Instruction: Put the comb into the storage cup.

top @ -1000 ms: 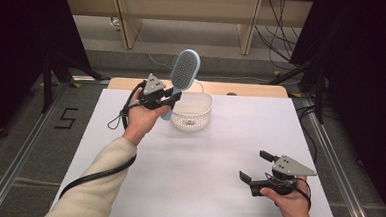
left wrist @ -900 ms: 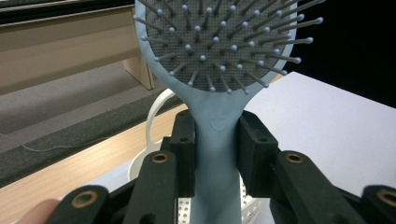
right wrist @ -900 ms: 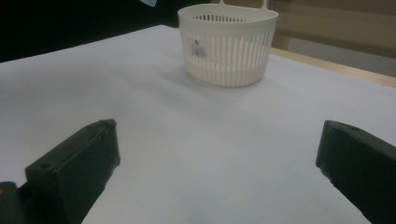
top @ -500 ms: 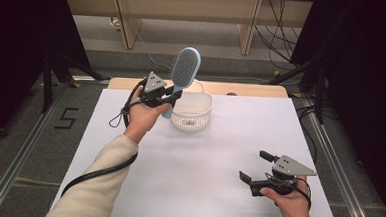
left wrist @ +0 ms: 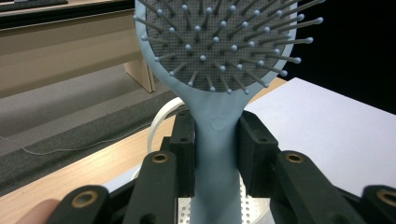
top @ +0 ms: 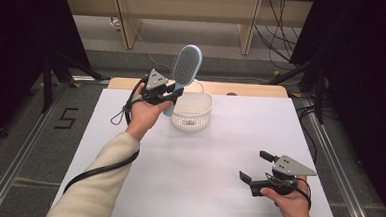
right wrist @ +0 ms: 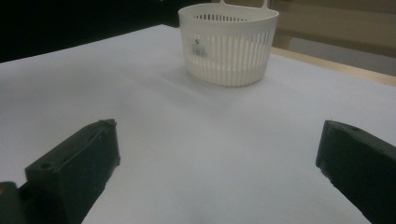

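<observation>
- The left gripper [top: 174,92] is raised above the far left part of the table [top: 218,155], just left of the basket [top: 193,111].
- Its jaws are clenched on the handle of a light blue hairbrush [top: 185,68]; in the left gripper view the handle [left wrist: 217,154] is seen pressed between both black pads.
- The hairbrush is held upright, clear of the table, with its oval head above the gripper and its bristled face [left wrist: 224,42] turned toward the gripper camera.
- The lower end of the handle is seen over the near left rim of the basket; whether it touches the rim cannot be told.
- The white slotted basket [right wrist: 229,44] stands upright on the white table surface near the far edge.
- The right gripper [top: 258,167] is held low over the near right part of the table, well apart from the basket.
- Its jaws are spread wide, with nothing between them.
</observation>
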A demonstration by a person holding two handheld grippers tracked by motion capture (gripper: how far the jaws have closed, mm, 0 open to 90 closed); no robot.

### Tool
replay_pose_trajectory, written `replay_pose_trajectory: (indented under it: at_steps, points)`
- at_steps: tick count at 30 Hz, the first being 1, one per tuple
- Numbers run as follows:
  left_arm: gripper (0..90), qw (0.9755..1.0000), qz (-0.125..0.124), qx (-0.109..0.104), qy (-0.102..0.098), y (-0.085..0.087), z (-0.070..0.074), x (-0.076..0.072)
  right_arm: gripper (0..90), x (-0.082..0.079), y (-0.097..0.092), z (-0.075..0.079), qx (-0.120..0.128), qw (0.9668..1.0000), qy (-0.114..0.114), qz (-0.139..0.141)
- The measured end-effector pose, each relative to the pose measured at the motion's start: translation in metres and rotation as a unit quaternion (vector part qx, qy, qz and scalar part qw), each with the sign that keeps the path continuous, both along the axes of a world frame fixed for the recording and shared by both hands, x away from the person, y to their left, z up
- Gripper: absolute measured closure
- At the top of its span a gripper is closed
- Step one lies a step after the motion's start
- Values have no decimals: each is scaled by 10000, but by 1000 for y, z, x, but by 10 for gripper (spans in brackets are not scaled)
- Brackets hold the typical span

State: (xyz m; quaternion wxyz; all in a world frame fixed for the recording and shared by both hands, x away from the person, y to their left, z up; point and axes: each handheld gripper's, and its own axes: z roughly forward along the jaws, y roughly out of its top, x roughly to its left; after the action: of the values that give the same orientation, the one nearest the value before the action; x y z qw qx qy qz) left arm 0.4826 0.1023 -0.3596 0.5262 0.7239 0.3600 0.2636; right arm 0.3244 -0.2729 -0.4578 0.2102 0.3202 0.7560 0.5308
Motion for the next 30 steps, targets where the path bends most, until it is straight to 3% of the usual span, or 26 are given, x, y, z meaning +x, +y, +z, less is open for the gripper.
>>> replay_pose_trajectory:
  at_steps: [30]
  points:
    - [698, 10000, 48, -41, -7, -4, -1, 11, 3, 0, -1, 0, 55, 10000, 18, -22]
